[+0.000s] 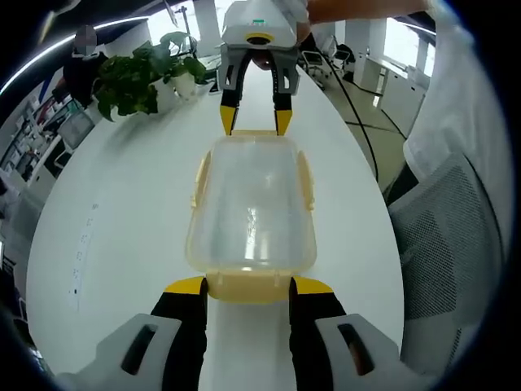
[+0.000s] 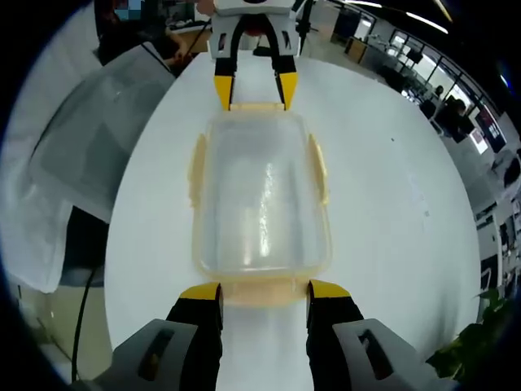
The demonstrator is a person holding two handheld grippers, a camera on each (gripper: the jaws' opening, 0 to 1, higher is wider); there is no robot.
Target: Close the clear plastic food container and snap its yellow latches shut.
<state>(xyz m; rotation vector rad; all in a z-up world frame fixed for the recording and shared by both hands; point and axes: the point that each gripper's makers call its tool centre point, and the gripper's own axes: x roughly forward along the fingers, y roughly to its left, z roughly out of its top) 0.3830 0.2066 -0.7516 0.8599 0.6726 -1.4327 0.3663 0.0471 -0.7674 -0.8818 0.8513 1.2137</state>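
The lid looks already seated on the clear plastic food container (image 1: 251, 213), so the step in hand seems to be the latching, starting with the two end latches. In the left gripper view the left tool (image 1: 247, 287) stands spread at 6 o'clock, its yellow tips either side of the near end latch (image 1: 248, 287), holding nothing; the right tool (image 1: 256, 122) faces it from 12 o'clock, also spread, its tips at the far end of the container. The right gripper view gives the mirror of this: the right tool (image 2: 264, 292) wide apart around its near end latch (image 2: 262, 289), and the left tool (image 2: 253, 91) at 12 o'clock by the opposite end. The container lies in the middle of the white tabletop (image 1: 122, 244), long axis running between the two tools. It is a rounded clear rectangle with pale yellow trim; the side latches (image 2: 319, 167) at 3 and 9 o'clock seem to flare outward, so I judge them not yet snapped, though that is hard to tell. The next move likely calls for pressing each end flap down and inward until it catches, while the opposite tool braces the container against sliding. A potted plant (image 1: 134, 81) stands well apart at 10 o'clock in the left gripper view.
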